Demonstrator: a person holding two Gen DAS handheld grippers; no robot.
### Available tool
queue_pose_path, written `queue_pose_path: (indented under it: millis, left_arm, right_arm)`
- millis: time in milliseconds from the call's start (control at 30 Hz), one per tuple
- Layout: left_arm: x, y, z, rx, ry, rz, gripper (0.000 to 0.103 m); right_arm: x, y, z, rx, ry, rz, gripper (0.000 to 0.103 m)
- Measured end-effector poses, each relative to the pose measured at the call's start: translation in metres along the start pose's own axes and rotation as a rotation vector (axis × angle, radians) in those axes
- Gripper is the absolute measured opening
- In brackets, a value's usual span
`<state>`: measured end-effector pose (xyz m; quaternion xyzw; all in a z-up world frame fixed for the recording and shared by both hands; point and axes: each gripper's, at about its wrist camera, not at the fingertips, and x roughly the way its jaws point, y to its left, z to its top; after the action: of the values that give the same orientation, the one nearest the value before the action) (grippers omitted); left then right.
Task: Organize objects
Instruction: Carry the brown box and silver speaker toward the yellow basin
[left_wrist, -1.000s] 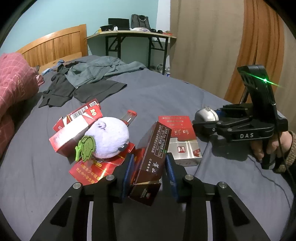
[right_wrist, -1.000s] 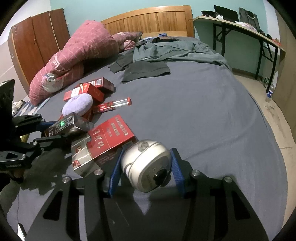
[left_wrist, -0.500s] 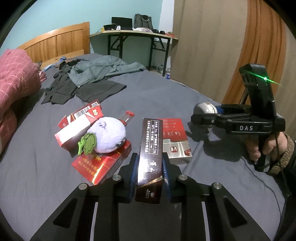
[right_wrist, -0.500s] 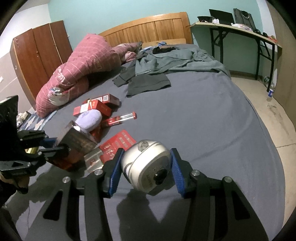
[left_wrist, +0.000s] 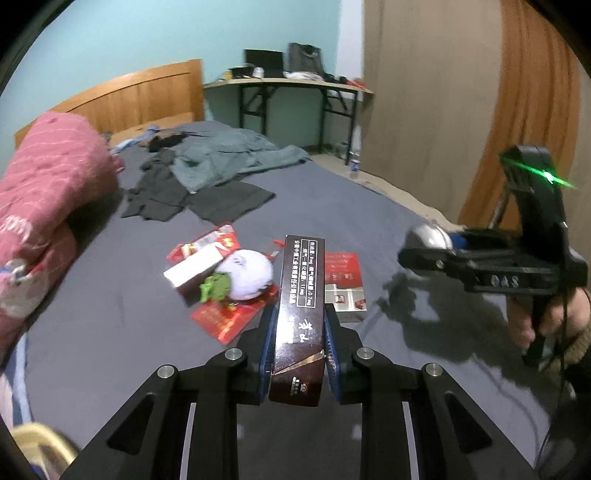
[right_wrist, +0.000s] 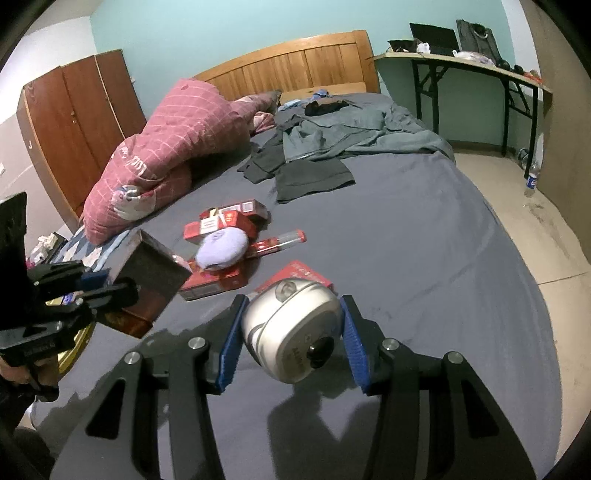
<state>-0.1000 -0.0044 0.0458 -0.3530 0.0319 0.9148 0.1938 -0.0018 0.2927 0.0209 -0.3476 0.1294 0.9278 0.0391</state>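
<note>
Both grippers loaded and held above the grey bed (left_wrist: 369, 206), each clamped on 1 item.

The left gripper (left_wrist: 298, 345) has its blue pads pressed on the 2 long sides of a dark brown carton (left_wrist: 301, 302), closed so its contents cannot be told; the carton's long axis runs straight ahead along the fingers, printed end pointing away toward the pile, and it is lifted off the bedding. The right gripper (right_wrist: 291, 339) is closed around a silver round device (right_wrist: 291, 332), its small dark lens facing back toward the camera. On the bed below lie red cartons (right_wrist: 221, 225), a lavender plush (right_wrist: 221, 245) resting on them, a flat red box (left_wrist: 341, 273) beside the plush, and a clear tube (right_wrist: 284, 240). Grey clothes (right_wrist: 332, 136) and a pink quilt (right_wrist: 173, 136) lie farther toward the headboard.
</note>
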Motion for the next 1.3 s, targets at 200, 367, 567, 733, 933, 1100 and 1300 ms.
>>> queue_pose_path:
  millis: [200, 367, 567, 733, 933, 1100, 1300]
  left_arm:
    - [-0.039, -0.007, 0.005, -0.039, -0.03, 0.09, 0.023]
    - [-0.064, -0.002, 0.007, -0.125, -0.032, 0.212, 0.023]
    - [-0.082, -0.01, 0.006, -0.151, -0.061, 0.243, 0.023]
    - [-0.095, -0.003, -0.009, -0.169, -0.056, 0.25, 0.023]
    - [-0.111, 0.034, -0.037, -0.219, -0.029, 0.29, 0.023]
    - [-0.144, 0.079, -0.067, -0.289, -0.018, 0.367, 0.023]
    - [-0.2, 0.125, -0.095, -0.355, -0.032, 0.474, 0.023]
  right_arm:
    - [-0.029, 0.026, 0.011, 0.029, 0.001, -0.042, 0.051]
    - [-0.047, 0.044, 0.023, 0.028, -0.003, -0.098, 0.051]
    - [-0.06, 0.06, 0.031, 0.004, -0.023, -0.115, 0.051]
    - [-0.056, 0.078, 0.028, -0.027, -0.013, -0.111, 0.051]
    - [-0.034, 0.117, 0.022, -0.075, 0.019, -0.069, 0.051]
    - [-0.012, 0.17, 0.018, -0.128, 0.038, 0.004, 0.051]
    - [0.012, 0.243, 0.017, -0.224, 0.063, 0.081, 0.051]
